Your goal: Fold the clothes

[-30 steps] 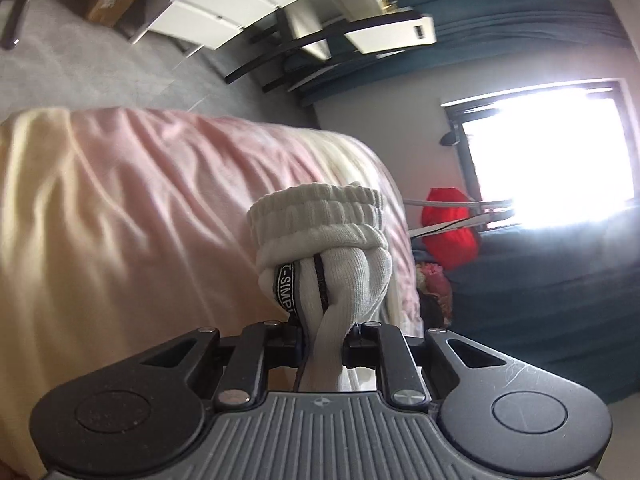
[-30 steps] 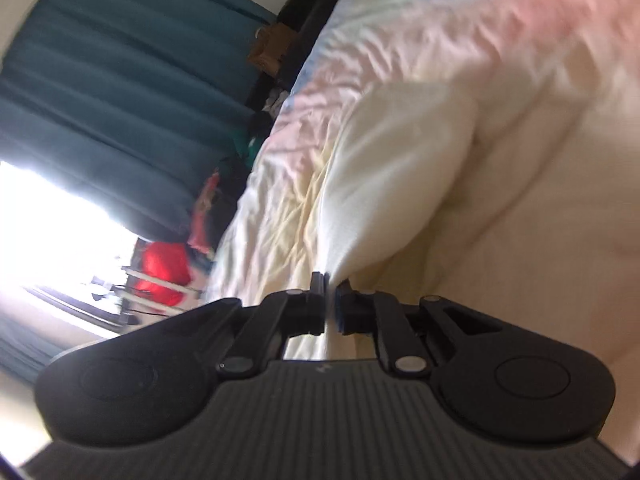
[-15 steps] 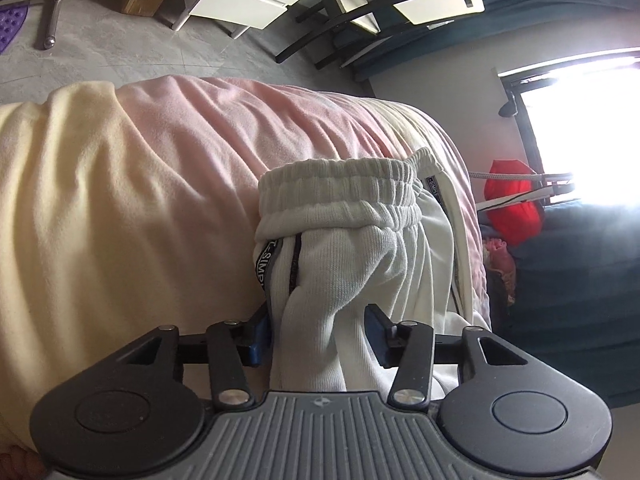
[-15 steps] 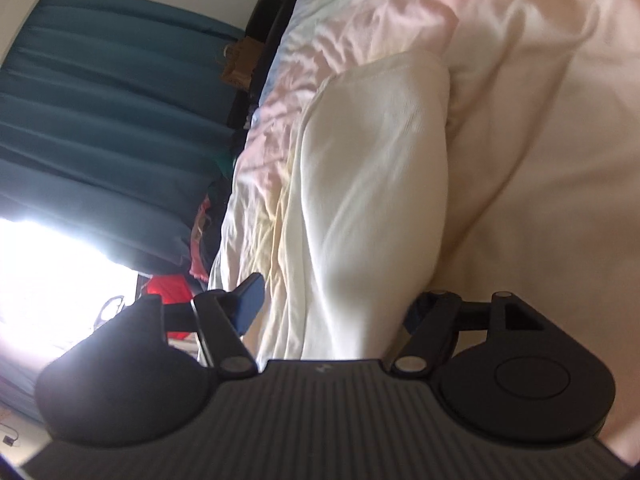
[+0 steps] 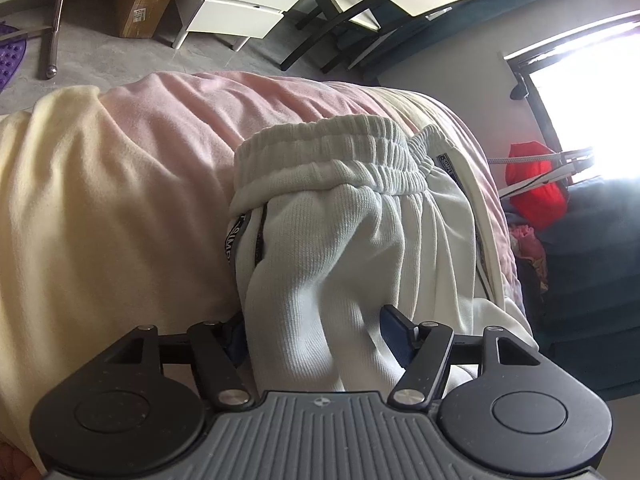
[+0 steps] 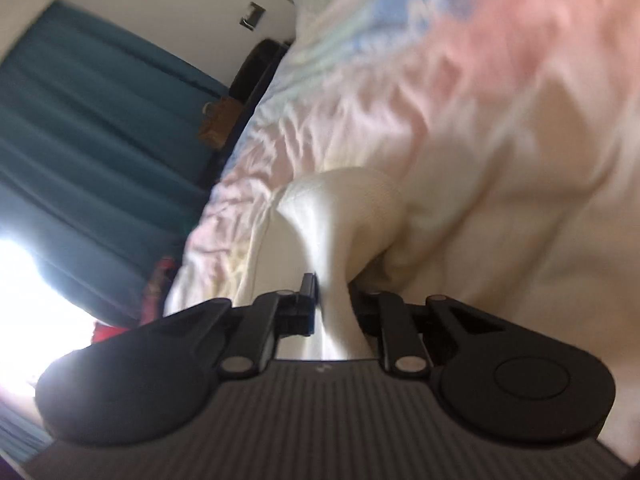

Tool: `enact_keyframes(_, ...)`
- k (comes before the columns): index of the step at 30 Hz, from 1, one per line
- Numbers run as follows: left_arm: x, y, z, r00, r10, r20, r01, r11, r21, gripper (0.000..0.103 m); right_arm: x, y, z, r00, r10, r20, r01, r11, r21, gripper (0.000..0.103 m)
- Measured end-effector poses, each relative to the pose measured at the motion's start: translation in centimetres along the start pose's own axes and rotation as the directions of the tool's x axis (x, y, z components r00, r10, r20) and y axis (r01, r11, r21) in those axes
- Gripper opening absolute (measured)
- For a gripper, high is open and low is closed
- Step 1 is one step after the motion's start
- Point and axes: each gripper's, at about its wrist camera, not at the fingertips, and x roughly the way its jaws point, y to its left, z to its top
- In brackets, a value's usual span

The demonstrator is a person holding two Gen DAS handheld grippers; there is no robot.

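The trousers (image 5: 352, 216) lie on the bed (image 5: 120, 184), waistband toward the bed's far edge; beyond that edge a drawer unit (image 5: 244, 4) stands on the floor (image 5: 100, 60).

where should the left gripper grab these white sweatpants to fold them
Judging by shape, take the white sweatpants at the elastic waistband, coming in from the left corner by the striped side seam: it is thick, bunched and edge-on, so the jaws can close across it.

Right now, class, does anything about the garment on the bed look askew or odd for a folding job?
Yes. The white ribbed sweatpants lie bunched on the pink-and-cream bedspread, waistband rumpled. The left claw is open around them; the right claw pinches cream cloth into a narrow twist.
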Motion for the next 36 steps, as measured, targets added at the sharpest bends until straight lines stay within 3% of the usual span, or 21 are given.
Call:
enact_keyframes(3, 0.1, 0.2, 0.2, 1.000, 0.012, 0.000, -0.012, 1.000, -0.011, 0.064, -1.9, 0.8, 0.7, 0.995, -0.051, 0.081, 0.052, 0.998, -0.021, 0.013)
enact_keyframes(5, 0.2, 0.3, 0.4, 1.000, 0.013, -0.002, -0.013, 1.000, -0.022, 0.063, -2.2, 0.5, 1.0, 0.986, -0.126, 0.111, 0.131, 0.991, -0.040, 0.008)
enact_keyframes(8, 0.4, 0.3, 0.3, 1.000, 0.010, -0.002, -0.010, 1.000, -0.022, 0.064, -1.6, -1.3, 1.3, 0.967, -0.234, 0.098, 0.242, 0.967, -0.080, 0.006)
enact_keyframes(11, 0.3, 0.2, 0.3, 1.000, 0.004, -0.010, -0.005, 1.000, -0.023, 0.065, -1.7, -2.5, 1.1, 0.964, -0.252, 0.083, 0.262, 0.954, -0.146, 0.007)
enact_keyframes(14, 0.2, 0.2, 0.3, 1.000, 0.001, -0.015, -0.001, 1.000, -0.014, 0.069, -3.1, -1.8, 1.4, 0.964, -0.256, 0.071, 0.264, 0.956, -0.132, 0.013)
enact_keyframes(15, 0.1, 0.2, 0.3, 1.000, 0.000, -0.016, 0.000, 1.000, -0.010, 0.070, -3.8, -1.4, 1.5, 0.956, -0.283, 0.075, 0.291, 0.948, -0.130, 0.026)
enact_keyframes(16, -0.1, 0.2, 0.4, 1.000, -0.004, -0.012, 0.004, 1.000, -0.012, 0.070, -4.4, -0.9, 1.4, 0.956, -0.281, 0.085, 0.291, 0.946, -0.145, 0.050)
enact_keyframes(18, -0.5, 0.4, 0.5, 1.000, -0.024, 0.006, 0.025, 0.999, -0.041, 0.073, -5.4, 0.0, 1.3, 0.959, -0.264, 0.105, 0.279, 0.943, -0.183, 0.080)
enact_keyframes(19, -0.6, 0.8, 0.7, 0.999, -0.046, 0.016, 0.047, 0.996, -0.076, 0.075, -6.0, 0.5, 1.1, 0.961, -0.254, 0.112, 0.273, 0.939, -0.211, 0.083)
enact_keyframes(24, -1.5, 3.1, 1.4, 0.986, -0.147, 0.076, 0.161, 0.957, -0.241, 0.076, -8.5, 3.4, -0.1, 0.984, -0.167, 0.060, 0.177, 0.953, -0.246, 0.082)
enact_keyframes(27, -1.0, 3.9, 1.8, 0.987, -0.141, 0.079, 0.158, 0.944, -0.291, 0.069, -9.3, 6.0, -2.2, 0.992, -0.123, 0.026, 0.124, 0.929, -0.349, 0.082)
enact_keyframes(29, -0.8, 4.0, 1.9, 0.989, -0.121, 0.083, 0.140, 0.948, -0.286, 0.064, -9.7, 7.8, -4.0, 0.996, -0.093, -0.005, 0.082, 0.901, -0.427, 0.082)
enact_keyframes(31, -0.8, 3.7, 1.8, 0.991, -0.097, 0.089, 0.117, 0.959, -0.258, 0.043, -10.4, 9.5, -6.0, 0.998, -0.036, -0.059, 0.003, 0.880, -0.475, 0.082)
enact_keyframes(33, -1.3, 2.5, 1.0, 0.993, -0.062, 0.105, 0.079, 0.984, -0.163, 0.034, -11.3, 10.9, -7.8, 0.995, 0.011, -0.096, -0.059, 0.859, -0.509, 0.082)
enact_keyframes(36, -2.0, 0.7, 0.0, 0.991, -0.013, 0.135, 0.015, 1.000, -0.018, 0.032, -12.7, 12.4, -11.1, 0.987, 0.060, -0.148, -0.134, 0.816, -0.562, 0.082)
